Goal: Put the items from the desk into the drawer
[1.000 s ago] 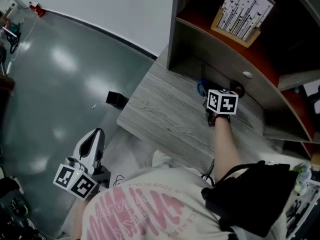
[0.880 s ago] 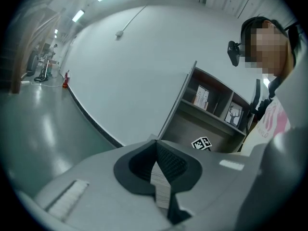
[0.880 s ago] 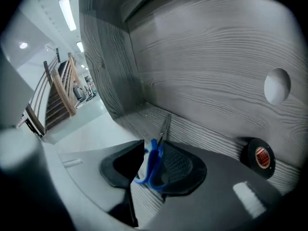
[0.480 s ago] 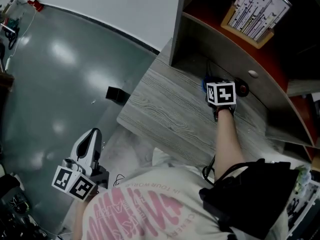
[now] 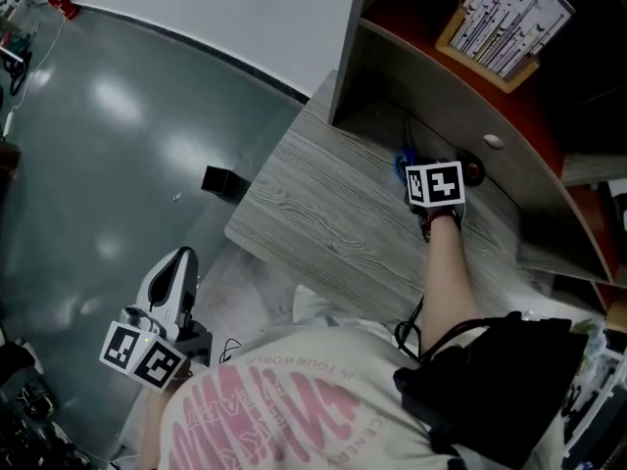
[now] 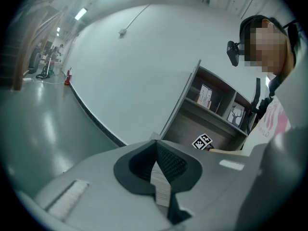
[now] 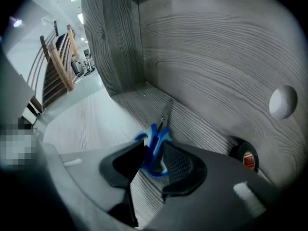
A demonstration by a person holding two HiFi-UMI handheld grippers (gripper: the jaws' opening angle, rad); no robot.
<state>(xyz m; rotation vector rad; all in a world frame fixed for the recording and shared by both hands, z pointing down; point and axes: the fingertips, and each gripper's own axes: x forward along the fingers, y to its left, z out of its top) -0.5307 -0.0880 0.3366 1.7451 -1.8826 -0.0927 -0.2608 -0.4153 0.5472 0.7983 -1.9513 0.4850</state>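
One shut drawer (image 7: 231, 71); right claw (image 7: 153, 150), just opening, straddles blue scissors (image 7: 155, 136); left claw (image 6: 155, 146) pressed together

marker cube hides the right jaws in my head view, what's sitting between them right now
observer: the right gripper has its jaws apart, and they have just been opening. The blue handle of the scissors lies between the pads and doesn't look clamped.
operator: which way do the blades point
observer: away from the gripper, along the foot of the wooden panel that carries the knob.
operator: that dark round thing beside it, what is it
observer: a black tape roll with a red label, lying clear of the jaws.
operator: and the left jaws
observer: the left gripper is shut, with nothing in it.
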